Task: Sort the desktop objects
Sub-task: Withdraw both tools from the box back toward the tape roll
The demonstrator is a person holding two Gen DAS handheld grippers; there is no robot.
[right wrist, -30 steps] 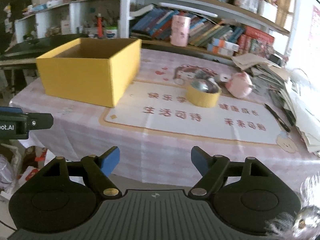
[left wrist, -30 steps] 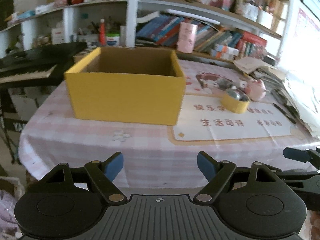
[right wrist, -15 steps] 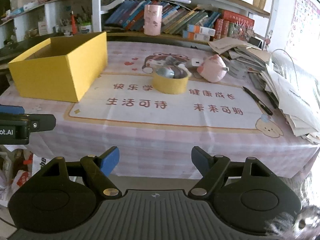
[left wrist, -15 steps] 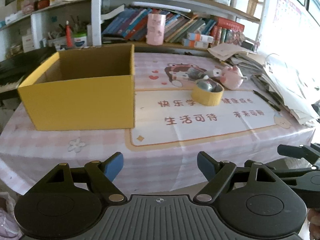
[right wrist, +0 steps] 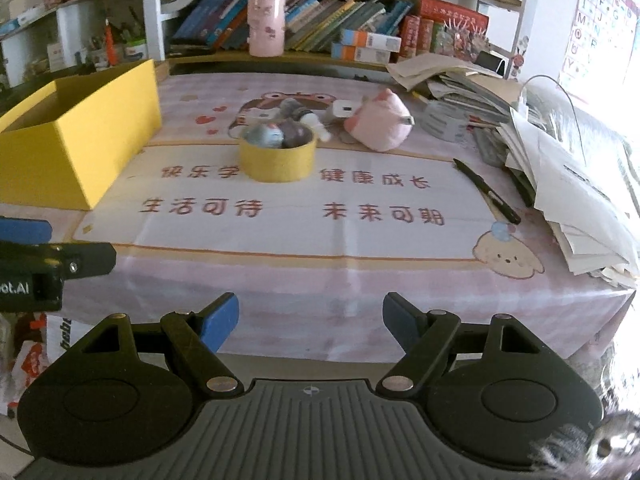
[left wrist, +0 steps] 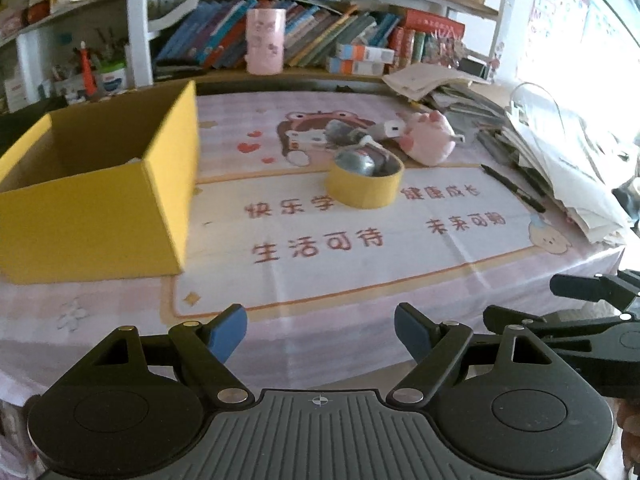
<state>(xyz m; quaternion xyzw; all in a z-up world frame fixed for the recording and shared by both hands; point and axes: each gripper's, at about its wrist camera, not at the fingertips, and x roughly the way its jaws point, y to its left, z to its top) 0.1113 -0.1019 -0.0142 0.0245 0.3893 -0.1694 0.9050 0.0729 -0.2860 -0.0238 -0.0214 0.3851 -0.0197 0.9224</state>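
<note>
An open yellow box stands at the table's left. A yellow tape roll sits mid-table with grey objects inside it. Behind it lie small grey and white items and a pink plush pig. A black pen lies to the right. My left gripper is open and empty at the table's front edge. My right gripper is open and empty, also at the front edge, and shows at the right of the left wrist view.
A stack of papers and books covers the table's right side. A pink cup stands on the shelf behind, with rows of books. A printed mat covers the table's middle.
Both grippers have swung to the right and come closer to the table; the yellow box has shifted to the left of each view. Both stay open.
</note>
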